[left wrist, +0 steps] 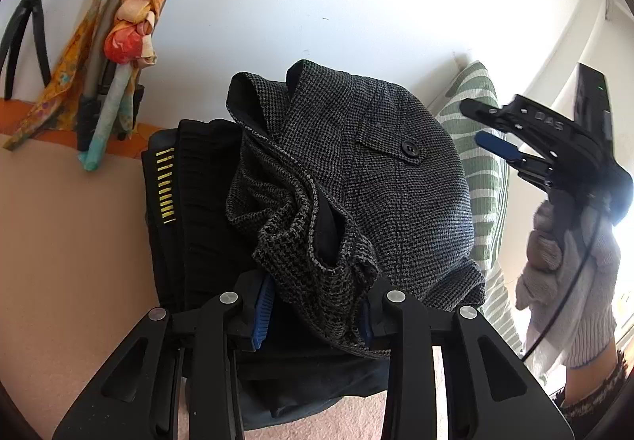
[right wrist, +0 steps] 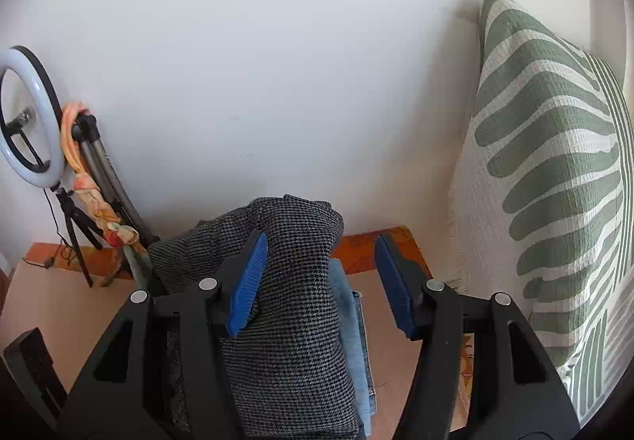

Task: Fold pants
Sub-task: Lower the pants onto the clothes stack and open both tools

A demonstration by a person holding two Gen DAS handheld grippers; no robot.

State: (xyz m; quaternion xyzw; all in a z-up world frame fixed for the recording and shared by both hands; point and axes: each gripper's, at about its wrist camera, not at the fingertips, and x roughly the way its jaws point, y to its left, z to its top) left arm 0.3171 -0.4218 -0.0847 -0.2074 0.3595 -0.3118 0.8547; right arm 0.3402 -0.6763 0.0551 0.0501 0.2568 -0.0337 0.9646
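Grey houndstooth pants (left wrist: 356,178) lie bunched on top of a stack of folded clothes, a buttoned back pocket facing up. My left gripper (left wrist: 315,311) stands around a crumpled fold at their near edge, pads against the cloth. The right gripper (left wrist: 499,140) shows at the right in the left wrist view, held in a gloved hand, open and empty. In the right wrist view the right gripper (right wrist: 321,281) is open above the pants (right wrist: 289,321), apart from them.
Under the pants lie black trousers with yellow stitching (left wrist: 170,186) and folded blue jeans (right wrist: 354,321). A green-striped pillow (right wrist: 554,182) leans against the wall on the right. A ring light on a tripod (right wrist: 29,127) and knotted scarves (left wrist: 134,12) stand at the left.
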